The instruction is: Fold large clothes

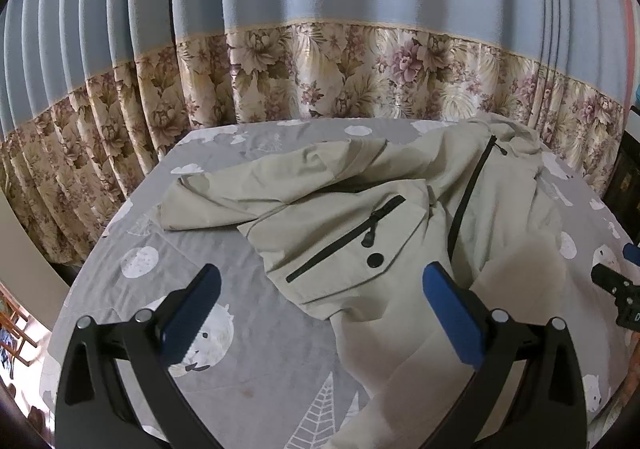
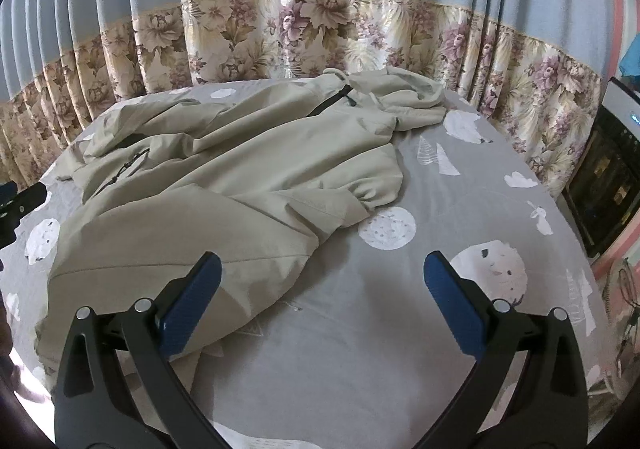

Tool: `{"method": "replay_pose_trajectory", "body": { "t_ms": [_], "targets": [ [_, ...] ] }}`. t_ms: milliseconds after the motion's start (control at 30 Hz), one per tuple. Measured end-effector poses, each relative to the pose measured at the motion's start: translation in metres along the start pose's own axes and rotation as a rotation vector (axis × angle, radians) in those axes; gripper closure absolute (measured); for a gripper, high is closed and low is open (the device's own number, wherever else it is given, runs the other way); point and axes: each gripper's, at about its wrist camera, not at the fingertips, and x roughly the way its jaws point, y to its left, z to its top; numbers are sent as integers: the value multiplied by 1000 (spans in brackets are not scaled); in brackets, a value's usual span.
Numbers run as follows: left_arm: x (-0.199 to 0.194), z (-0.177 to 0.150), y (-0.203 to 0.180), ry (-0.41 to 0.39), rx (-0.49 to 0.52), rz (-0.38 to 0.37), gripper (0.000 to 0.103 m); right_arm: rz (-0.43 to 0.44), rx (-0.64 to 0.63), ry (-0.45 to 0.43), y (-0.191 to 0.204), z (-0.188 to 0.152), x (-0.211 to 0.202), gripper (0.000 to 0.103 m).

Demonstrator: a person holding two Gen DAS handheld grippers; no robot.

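Both sets of jaws stand wide apart and hold nothing. From the left gripper [image 1: 322, 299], the beige jacket [image 1: 360, 217] lies ahead and to its right, 1 sleeve reaching toward the bed's [image 1: 224, 249] far left corner. From the right gripper [image 2: 322, 299], it lies ahead and left, hood at the far edge, long axis running near-to-far. Each gripper looks equally near the hem.
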Motion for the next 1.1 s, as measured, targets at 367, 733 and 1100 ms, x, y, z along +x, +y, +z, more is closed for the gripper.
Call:
{"method": "replay_pose_trajectory", "body": {
  "t_ms": [367, 733, 1100],
  "targets": [
    [14, 3, 10, 15, 6, 24, 2, 32, -41, 56, 19, 2, 24, 3],
    [34, 8, 23, 41, 7, 9, 2, 24, -71, 107, 30, 12, 54, 4],
    [48, 28, 22, 21, 68, 25, 2, 154, -85, 166, 45, 11, 73, 86]
  ]
}}
